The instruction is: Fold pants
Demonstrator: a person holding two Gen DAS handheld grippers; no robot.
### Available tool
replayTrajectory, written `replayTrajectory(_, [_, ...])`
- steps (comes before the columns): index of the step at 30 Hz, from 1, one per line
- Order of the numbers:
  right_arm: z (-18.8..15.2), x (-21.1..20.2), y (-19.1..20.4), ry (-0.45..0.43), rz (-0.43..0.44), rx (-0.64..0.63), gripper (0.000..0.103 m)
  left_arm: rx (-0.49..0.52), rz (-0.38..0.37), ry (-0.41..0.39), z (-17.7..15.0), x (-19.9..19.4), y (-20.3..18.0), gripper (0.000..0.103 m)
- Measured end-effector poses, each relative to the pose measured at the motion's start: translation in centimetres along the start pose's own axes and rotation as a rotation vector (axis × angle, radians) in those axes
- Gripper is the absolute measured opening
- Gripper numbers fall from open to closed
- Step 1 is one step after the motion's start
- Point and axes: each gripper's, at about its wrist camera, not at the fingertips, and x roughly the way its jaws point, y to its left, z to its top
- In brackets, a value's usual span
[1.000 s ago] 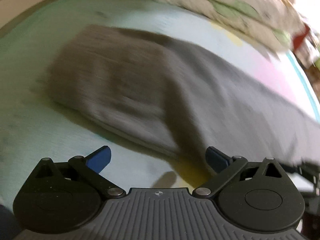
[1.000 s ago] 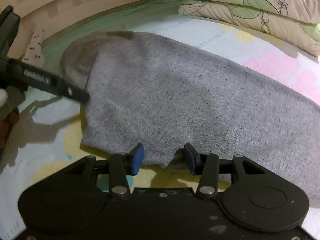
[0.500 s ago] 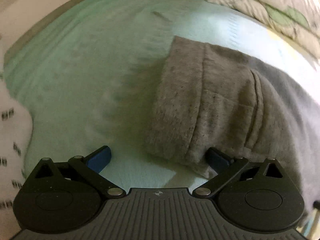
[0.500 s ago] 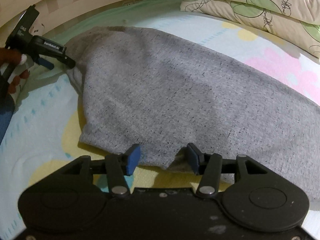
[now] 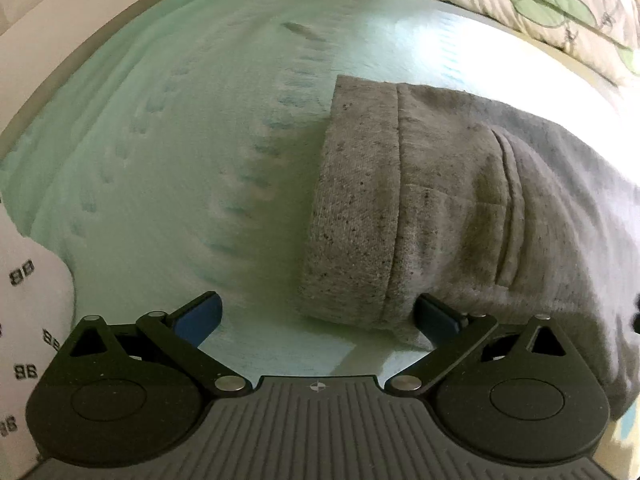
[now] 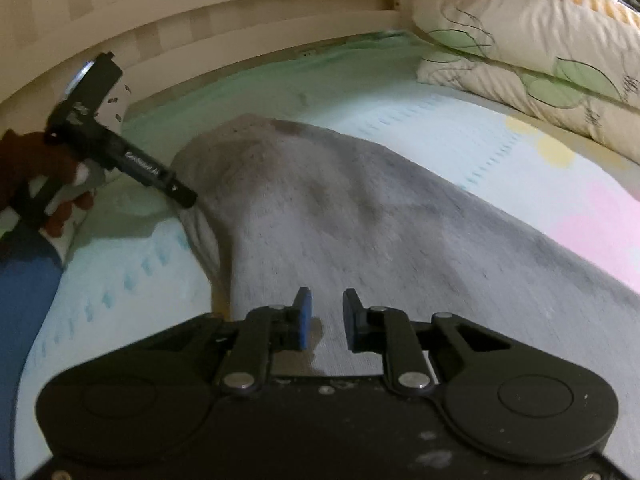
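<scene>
Grey knit pants (image 5: 440, 208) lie on the bed, the banded end (image 5: 352, 216) facing my left gripper (image 5: 318, 316). That gripper is wide open at the near corner of the banded end, its right finger against the cloth's edge. In the right wrist view the pants (image 6: 360, 220) stretch from far left to near right. My right gripper (image 6: 326, 320) hovers over the pants, jaws open a narrow gap with nothing between them. The left gripper (image 6: 176, 192) shows there at the pants' far left end.
A pastel sheet (image 5: 160, 140) covers the bed. Leaf-print pillows (image 6: 540, 52) are stacked at the back right. A slatted wooden bed frame (image 6: 200, 8) runs along the back. A white patterned cloth (image 5: 28, 300) lies at the left edge.
My left gripper swung to the banded end of the pants and came closer to it. My right gripper moved forward over the pants and its jaws narrowed.
</scene>
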Motion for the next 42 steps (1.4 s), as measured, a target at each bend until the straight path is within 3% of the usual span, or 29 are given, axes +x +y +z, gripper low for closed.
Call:
replayTrajectory(4, [-0.9, 3.7, 0.9, 0.117, 0.06, -0.032, 0.017, 0.069, 0.004, 0.016, 0.3, 0.0, -0.3, 0.103])
replayTrajectory(6, [-1.8, 3.5, 1.8, 0.081, 0.051, -0.122, 0.017, 0.11, 0.011, 0.023, 0.2, -0.3, -0.4, 0.103])
replayTrajectory(10, [-2.0, 2.7, 1.6, 0.105, 0.088, -0.128, 0.017, 0.198, 0.041, 0.039, 0.8, -0.5, -1.3, 0.103])
replayTrajectory(15, [-2.0, 2.4, 1.0, 0.106, 0.104, -0.14, 0.017, 0.302, 0.188, 0.004, 0.9, -2.5, -2.9, 0.102])
replayTrajectory(17, [-2.1, 2.5, 0.8, 0.104, 0.111, -0.13, 0.017, 0.302, 0.262, -0.067, 1.2, -4.1, -3.4, 0.102])
replayTrajectory(23, [-2.3, 2.5, 0.2, 0.088, 0.126, -0.046, 0.017, 0.211, 0.099, -0.226, 3.9, -5.3, -6.7, 0.102])
replayTrajectory(31, [-2.2, 2.3, 0.0, 0.076, 0.134, -0.011, 0.017, 0.157, -0.024, -0.258, 7.3, 1.4, -12.4, 0.102])
replayTrajectory(32, [-2.3, 2.2, -0.2, 0.074, 0.136, -0.005, 0.017, 0.154, -0.023, -0.248, 7.5, 2.2, -12.8, 0.102])
replayTrajectory(34, [-2.3, 2.2, -0.3, 0.069, 0.138, 0.008, 0.017, 0.132, 0.049, -0.186, 7.7, 4.6, -12.7, 0.103])
replayTrajectory(37, [-2.4, 2.0, -0.7, 0.058, 0.138, 0.037, 0.017, 0.039, 0.031, -0.198, 7.8, 4.8, -11.3, 0.103])
replayTrajectory(40, [-2.5, 0.5, -1.9, 0.024, 0.115, 0.093, 0.026, 0.074, 0.084, -0.207, 7.7, 3.4, -12.3, 0.102])
replayTrajectory(42, [-2.9, -1.2, -3.5, -0.02, 0.085, 0.148, 0.029, 0.095, 0.066, -0.254, 7.5, 2.2, -14.0, 0.102])
